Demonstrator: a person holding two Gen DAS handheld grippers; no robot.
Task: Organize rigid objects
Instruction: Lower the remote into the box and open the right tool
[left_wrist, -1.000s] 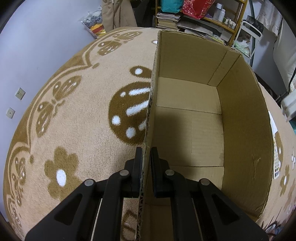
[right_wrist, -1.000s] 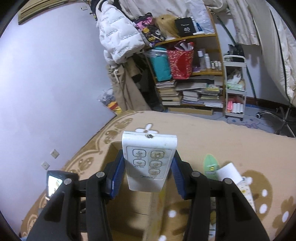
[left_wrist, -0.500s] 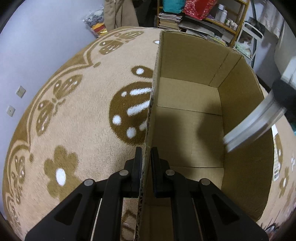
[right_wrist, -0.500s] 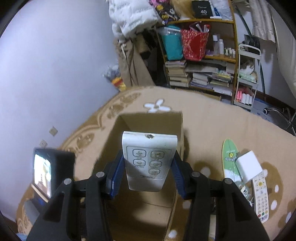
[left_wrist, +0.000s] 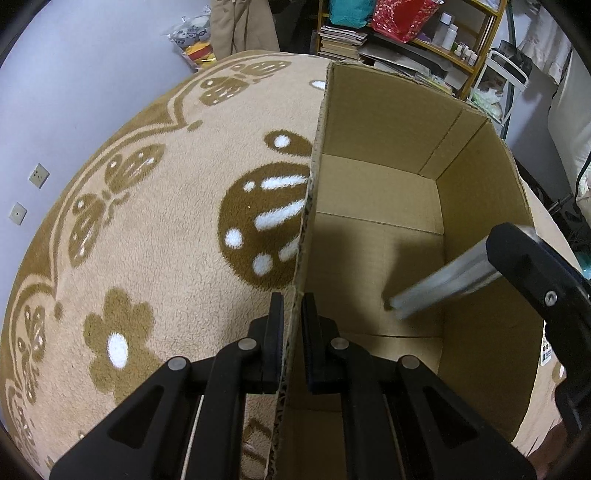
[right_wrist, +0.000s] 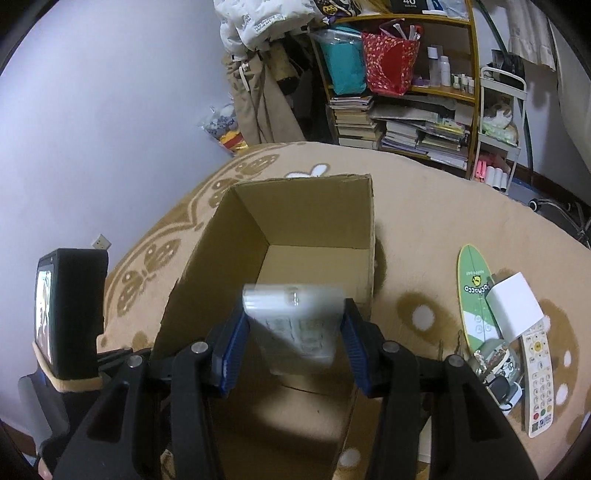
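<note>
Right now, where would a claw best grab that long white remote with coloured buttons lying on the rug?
Pinch the long white remote across its narrow width, at its lower half, coming straight down. It lies flat on the rug, and the white box crowds its top end.

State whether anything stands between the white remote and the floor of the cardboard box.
Nothing visible does: the white remote is already inside the open cardboard box, over its bare floor.

cardboard box (right_wrist: 317, 221) open-topped, floor bare, clutter (right_wrist: 509, 332) crowding its right
</note>
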